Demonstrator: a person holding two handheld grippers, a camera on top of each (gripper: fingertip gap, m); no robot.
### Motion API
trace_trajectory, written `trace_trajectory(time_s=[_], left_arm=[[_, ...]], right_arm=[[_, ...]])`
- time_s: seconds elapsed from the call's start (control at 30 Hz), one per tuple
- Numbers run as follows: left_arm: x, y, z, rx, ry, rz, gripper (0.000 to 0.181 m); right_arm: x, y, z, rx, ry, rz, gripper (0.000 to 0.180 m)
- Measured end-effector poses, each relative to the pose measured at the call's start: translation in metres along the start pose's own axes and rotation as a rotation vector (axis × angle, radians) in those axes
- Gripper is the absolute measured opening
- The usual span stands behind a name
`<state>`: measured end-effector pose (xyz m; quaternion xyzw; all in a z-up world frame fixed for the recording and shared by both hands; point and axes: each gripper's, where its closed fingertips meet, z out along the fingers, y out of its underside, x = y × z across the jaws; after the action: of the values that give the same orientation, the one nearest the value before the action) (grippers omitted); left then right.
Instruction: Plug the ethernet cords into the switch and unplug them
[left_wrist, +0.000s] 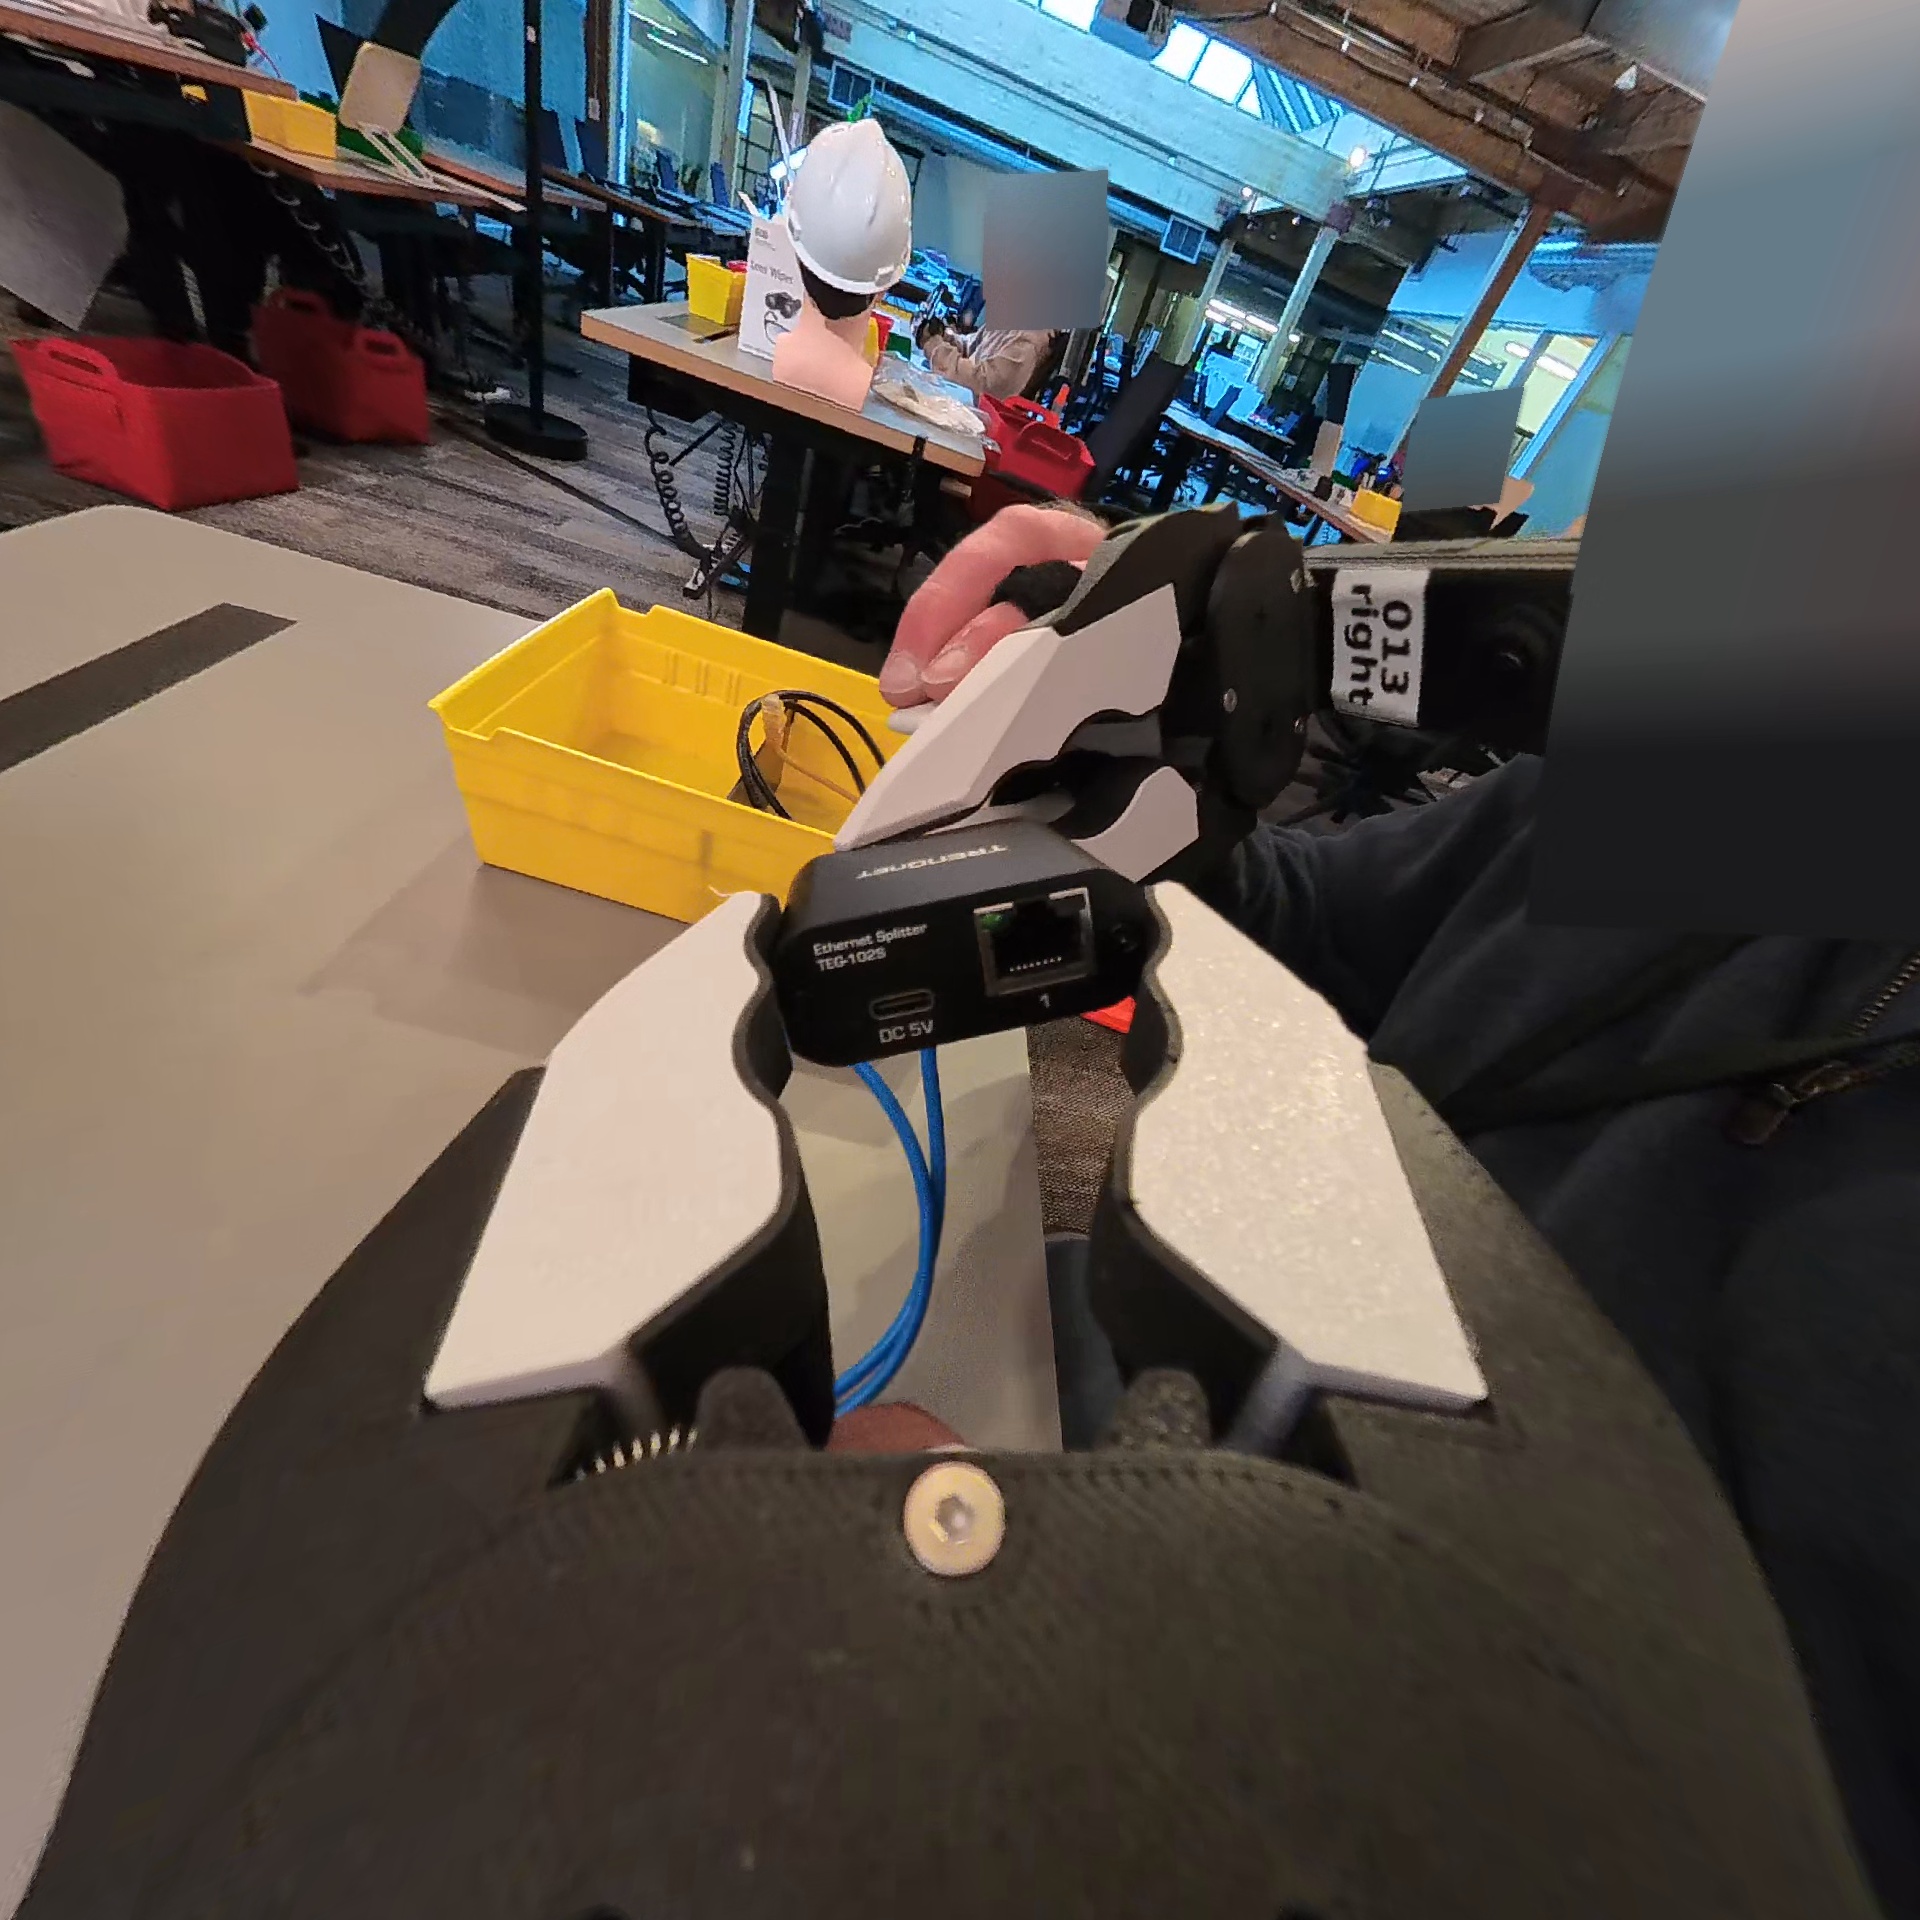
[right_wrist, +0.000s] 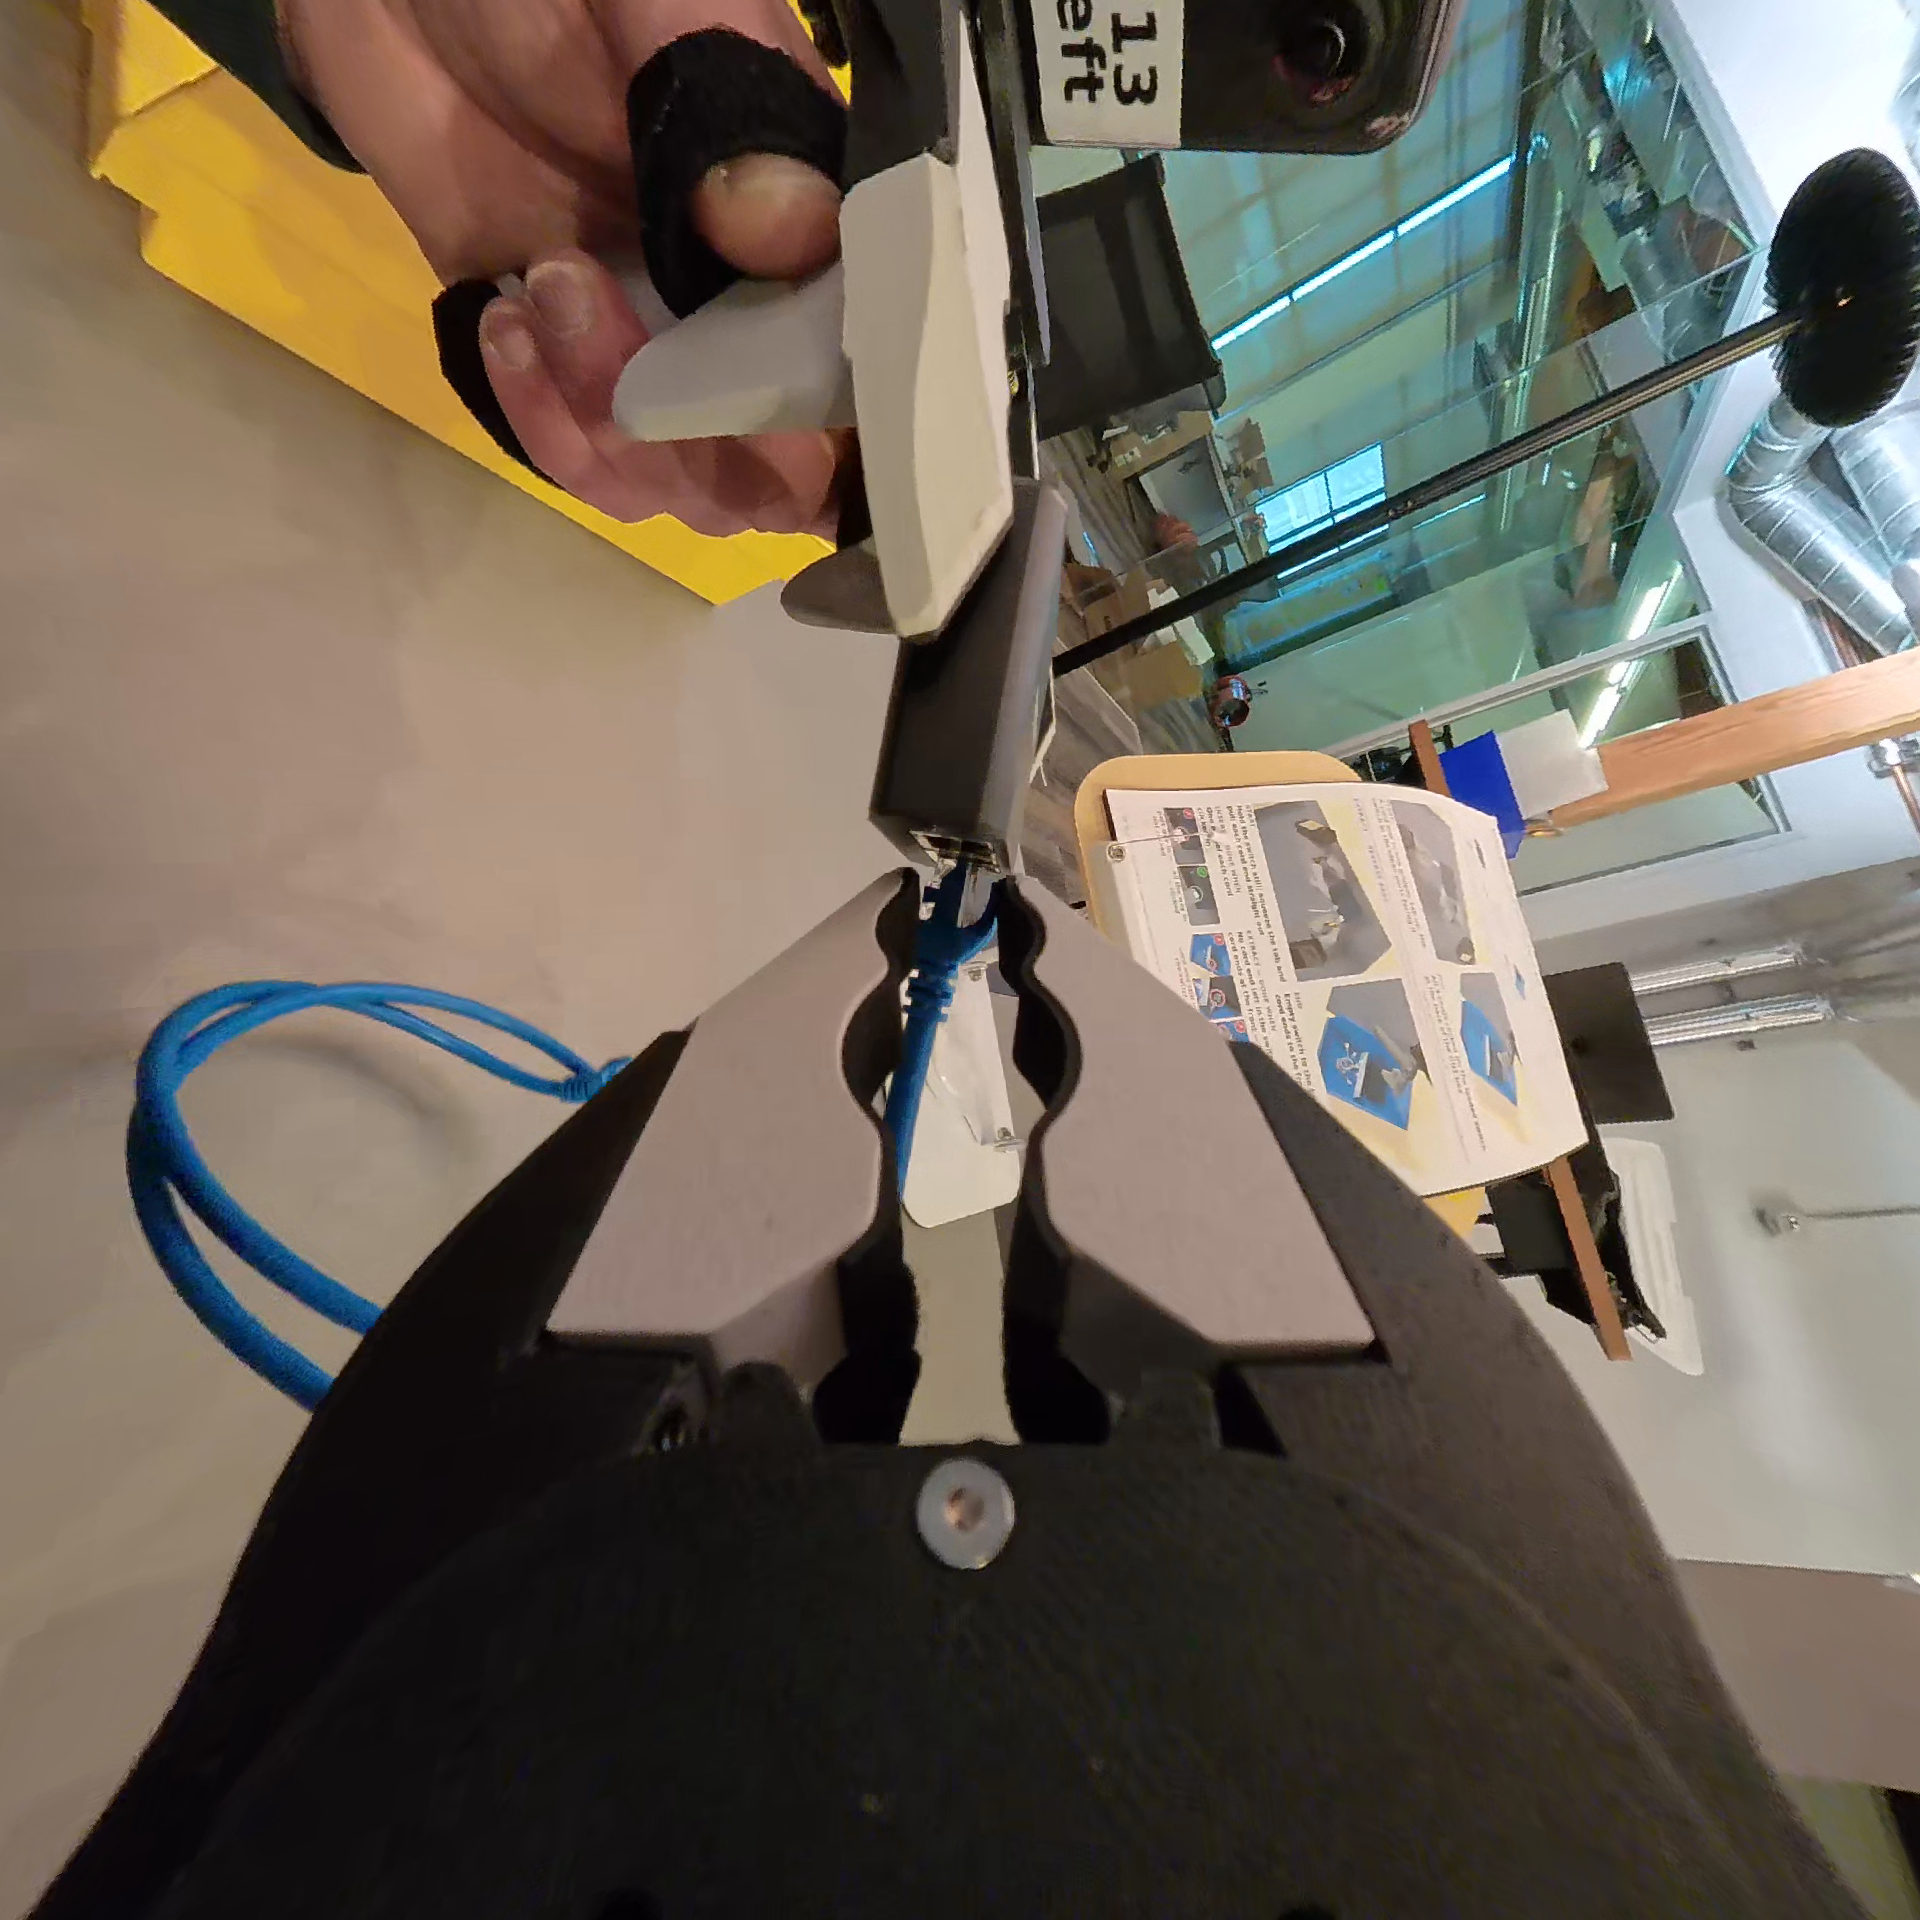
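Observation:
A small black switch (left_wrist: 956, 945) is lifted above the grey table (left_wrist: 208, 935), clamped between the fingertips of my left gripper (left_wrist: 956, 930). Its near face shows an empty port. A blue ethernet cord (left_wrist: 914, 1195) hangs below it. In the right wrist view my right gripper (right_wrist: 964, 896) is shut on the blue cord's plug (right_wrist: 961, 914), which sits at a port on the switch's (right_wrist: 966, 717) other end. The cord loops over the table (right_wrist: 208, 1122). The left gripper (right_wrist: 966, 582) holds the switch from above there. The right gripper (left_wrist: 987, 821) also shows behind the switch.
A yellow bin (left_wrist: 582, 769) on the table behind the switch holds a coiled black cable (left_wrist: 800, 748). A printed instruction sheet (right_wrist: 1330, 977) stands past the table edge. The person's dark sleeve (left_wrist: 1558, 1039) is at right. Red bins (left_wrist: 156, 416) and other tables stand beyond.

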<state>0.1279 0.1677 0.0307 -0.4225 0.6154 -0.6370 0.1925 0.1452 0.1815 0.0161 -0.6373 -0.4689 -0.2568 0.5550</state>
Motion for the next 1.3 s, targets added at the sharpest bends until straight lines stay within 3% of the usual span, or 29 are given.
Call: trace_trajectory(time_s=[0.43,0.63,0.87,0.97,1.13,1.3], left_arm=[[0.002,-0.001,0.001,0.008,0.003,-0.008,0.063],[-0.006,0.008,0.004,-0.028,-0.044,-0.001,0.063],[-0.008,0.000,-0.002,0.036,-0.009,-0.041,0.063],[-0.029,-0.025,-0.041,0.158,-0.051,-0.057,0.063],[-0.029,-0.009,-0.024,0.051,-0.108,0.008,0.063],[-0.029,-0.013,-0.031,0.054,-0.106,0.010,0.063]], right_arm=[[0.000,0.001,-0.005,-0.048,0.038,-0.115,0.011],[-0.011,0.012,0.002,-0.173,-0.048,-0.221,0.010],[-0.011,0.016,-0.003,-0.186,-0.089,-0.296,0.010],[-0.003,0.022,-0.008,-0.163,-0.072,-0.216,0.010],[0.029,0.026,-0.014,-0.163,0.002,-0.079,0.011],[0.089,0.047,-0.054,-0.226,0.180,0.050,0.011]])
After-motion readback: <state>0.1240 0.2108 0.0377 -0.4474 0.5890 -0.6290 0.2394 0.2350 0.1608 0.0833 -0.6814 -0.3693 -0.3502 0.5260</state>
